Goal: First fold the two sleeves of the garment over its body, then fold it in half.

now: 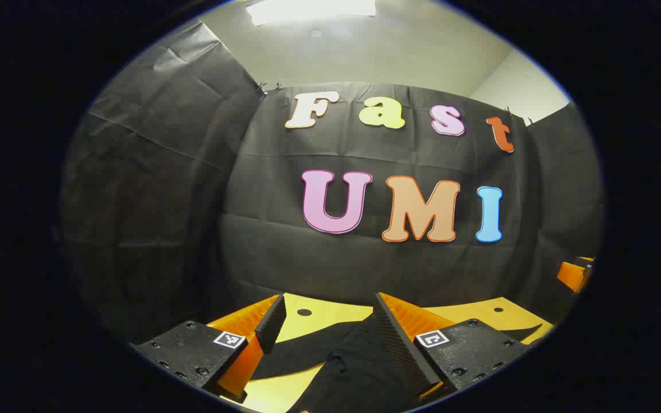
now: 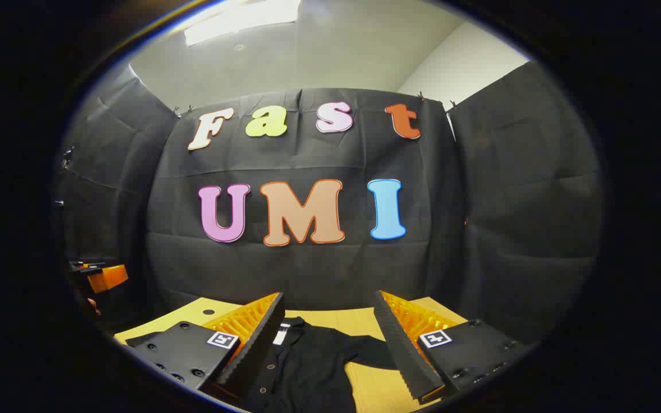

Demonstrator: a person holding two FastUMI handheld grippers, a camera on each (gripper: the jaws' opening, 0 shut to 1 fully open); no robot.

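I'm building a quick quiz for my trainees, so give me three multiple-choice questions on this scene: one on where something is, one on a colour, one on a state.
1. Where does the shirt lie?
A. on the table
B. hung on the booth wall
C. on the floor

2. What colour is the shirt?
A. white
B. black
C. red

3. How do the right tool's jaws stand?
A. shut on a sleeve
C. shut on the collar
B. open, holding nothing

Answers:
1. A: the right gripper view shows it spread flat on the yellow tabletop.
2. B: the cloth is black in both views, against the yellow table.
3. B: the two fingers stand wide apart with the shirt lying loose below them; the left tool is open likewise.
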